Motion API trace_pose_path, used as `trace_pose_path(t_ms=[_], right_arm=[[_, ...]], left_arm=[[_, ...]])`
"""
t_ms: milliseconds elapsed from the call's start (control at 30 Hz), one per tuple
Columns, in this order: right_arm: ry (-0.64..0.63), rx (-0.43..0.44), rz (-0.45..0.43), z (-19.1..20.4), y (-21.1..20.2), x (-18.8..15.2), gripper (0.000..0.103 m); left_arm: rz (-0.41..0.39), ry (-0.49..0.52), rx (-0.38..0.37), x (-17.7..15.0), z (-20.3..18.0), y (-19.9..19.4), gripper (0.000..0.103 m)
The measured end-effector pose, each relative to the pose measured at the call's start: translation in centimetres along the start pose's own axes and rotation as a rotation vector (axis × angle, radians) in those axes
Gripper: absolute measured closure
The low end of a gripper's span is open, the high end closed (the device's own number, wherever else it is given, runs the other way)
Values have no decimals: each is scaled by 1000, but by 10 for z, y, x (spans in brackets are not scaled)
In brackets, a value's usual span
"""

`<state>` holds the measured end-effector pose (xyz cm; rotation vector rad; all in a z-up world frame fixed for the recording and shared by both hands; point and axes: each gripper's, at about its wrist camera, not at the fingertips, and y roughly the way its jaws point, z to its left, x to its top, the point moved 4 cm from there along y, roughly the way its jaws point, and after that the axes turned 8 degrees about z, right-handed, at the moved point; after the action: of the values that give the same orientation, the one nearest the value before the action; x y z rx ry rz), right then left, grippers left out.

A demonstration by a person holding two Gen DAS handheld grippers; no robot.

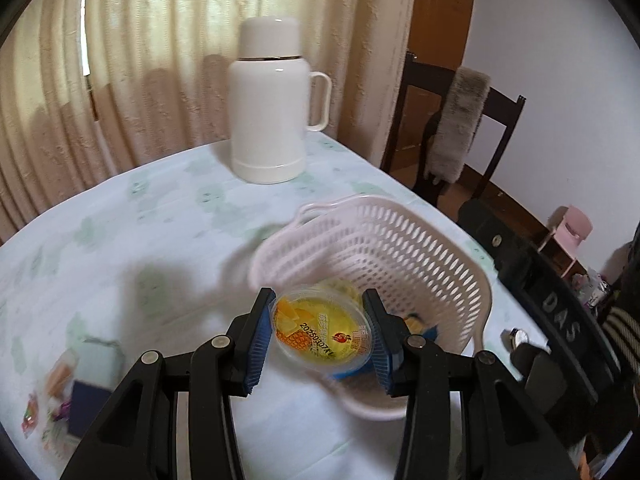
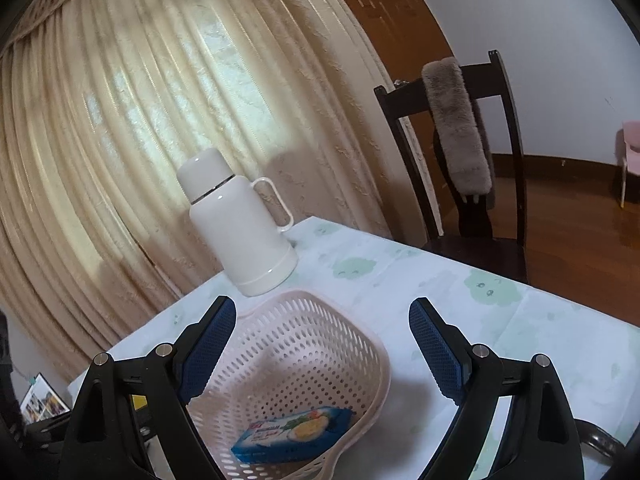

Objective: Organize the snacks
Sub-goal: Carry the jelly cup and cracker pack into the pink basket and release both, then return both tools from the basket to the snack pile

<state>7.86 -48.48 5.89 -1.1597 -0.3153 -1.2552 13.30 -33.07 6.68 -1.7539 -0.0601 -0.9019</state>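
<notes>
Loose snack packets [image 1: 60, 396] lie near the table's [image 1: 120, 248] left edge; the left gripper [image 1: 320, 336] – jaws partly parted – brackets a jelly cup [image 1: 320, 330] above the basket's [image 1: 400, 240] rim. Inside lies a blue packet [image 2: 292, 434]; the right gripper [image 2: 322, 344] gapes wide, empty.

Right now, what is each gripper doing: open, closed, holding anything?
Left gripper: a yellow jelly cup sits between its pads over the basket; whether they still press it cannot be told.
Right gripper: open, holding nothing.

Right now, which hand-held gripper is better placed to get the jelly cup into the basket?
Left. The left hand-held gripper has the jelly cup between its pads above the basket. The right hand-held gripper is open and empty.
</notes>
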Motion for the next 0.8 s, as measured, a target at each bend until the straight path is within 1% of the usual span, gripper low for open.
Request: trace_pose_path(t_ms=[33,67,100,167,233,467,667,800], right_arm=[[1,-4,2,0,1,0,14],[5,-5,3,-1,1,0,14],[8,-5,2,-2,1,0,14],[14,-7,-6,-3,0,1,14],[16,-8,-7,-4,0,1,14],[-17,-1,8,1,1,-2,14],[-37,-7,30,4,5,-6,14],[-77,-18,27,12,5,-9,14]], left_arm=[[2,-1,-10,3,-2,3,48],[0,-9,-19,4,-2,4,32],[-9,-22,-26,5,-2,4,26],[-23,-46,-26,6,2,2,25],[-15,-56,-22,6,6,2,25],[-13,-96,29,-1,25,-5,25],[-29,-106,92,-9,38,-15,25],[-30,-111,138,-15,46,-18,25]])
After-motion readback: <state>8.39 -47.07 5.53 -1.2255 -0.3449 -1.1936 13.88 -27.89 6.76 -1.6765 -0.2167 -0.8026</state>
